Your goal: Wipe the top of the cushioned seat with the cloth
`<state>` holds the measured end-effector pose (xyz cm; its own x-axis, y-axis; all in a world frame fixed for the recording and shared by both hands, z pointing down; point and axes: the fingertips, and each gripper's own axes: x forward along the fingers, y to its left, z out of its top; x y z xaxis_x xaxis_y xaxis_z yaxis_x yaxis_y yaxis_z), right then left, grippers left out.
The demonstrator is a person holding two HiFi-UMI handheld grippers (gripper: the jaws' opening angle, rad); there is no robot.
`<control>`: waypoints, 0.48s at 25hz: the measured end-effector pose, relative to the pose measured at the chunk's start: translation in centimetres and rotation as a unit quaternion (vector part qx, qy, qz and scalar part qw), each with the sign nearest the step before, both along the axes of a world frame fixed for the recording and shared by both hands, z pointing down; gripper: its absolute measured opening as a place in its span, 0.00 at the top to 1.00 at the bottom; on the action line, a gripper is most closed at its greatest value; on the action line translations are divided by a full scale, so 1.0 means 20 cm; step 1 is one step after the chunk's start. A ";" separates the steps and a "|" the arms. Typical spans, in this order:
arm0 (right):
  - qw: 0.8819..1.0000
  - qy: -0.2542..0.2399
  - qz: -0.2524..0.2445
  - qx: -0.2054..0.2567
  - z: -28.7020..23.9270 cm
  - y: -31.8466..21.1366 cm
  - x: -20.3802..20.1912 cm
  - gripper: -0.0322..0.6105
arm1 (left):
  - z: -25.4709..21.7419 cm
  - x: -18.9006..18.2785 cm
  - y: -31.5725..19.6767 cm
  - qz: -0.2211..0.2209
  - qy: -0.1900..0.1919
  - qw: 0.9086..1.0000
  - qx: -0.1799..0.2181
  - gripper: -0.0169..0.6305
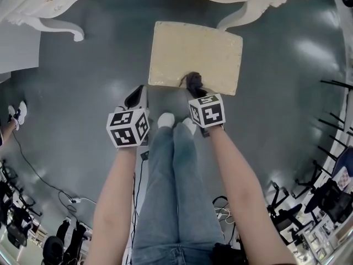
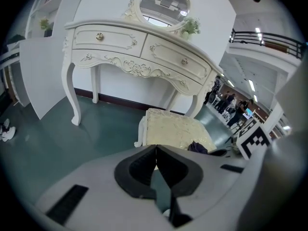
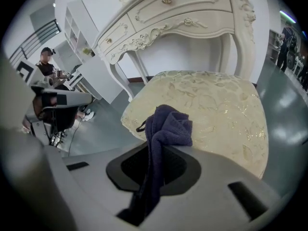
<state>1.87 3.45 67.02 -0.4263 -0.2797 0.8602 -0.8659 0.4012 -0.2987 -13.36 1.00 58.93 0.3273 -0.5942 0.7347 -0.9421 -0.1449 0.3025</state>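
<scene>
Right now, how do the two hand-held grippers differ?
The left hand-held gripper is shut and empty; the right hand-held gripper is shut on a dark purple cloth. The left one hangs over the floor, short of the cushioned seat; the right one is at the seat's near edge. Both carry marker cubes.

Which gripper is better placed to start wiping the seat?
Right. The right gripper is shut on the cloth at the near edge of the cushioned seat; the left gripper is shut, empty.

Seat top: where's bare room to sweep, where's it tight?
Bare: nearly all the cushioned seat, from the cloth at its near edge back to the dressing table legs. Tight: only that near edge, where the right gripper clamps the cloth.
</scene>
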 end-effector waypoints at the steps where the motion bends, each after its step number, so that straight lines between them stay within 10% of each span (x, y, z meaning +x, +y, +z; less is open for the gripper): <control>1: 1.000 -0.003 -0.002 -0.003 0.00 0.00 -0.02 0.89 | 0.00 -0.01 0.00 -0.003 0.000 1.000 0.000 0.97; 12: 0.998 -0.047 -0.019 -0.036 -0.01 -0.05 -0.30 0.89 | 0.01 -0.19 0.03 -0.036 -0.002 0.999 0.001 0.97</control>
<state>-4.14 2.47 66.76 -0.5159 -0.2005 0.8329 -0.8171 0.4072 -0.4081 -17.24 1.55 59.12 0.2813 -0.6173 0.7347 -0.9511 -0.0779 0.2987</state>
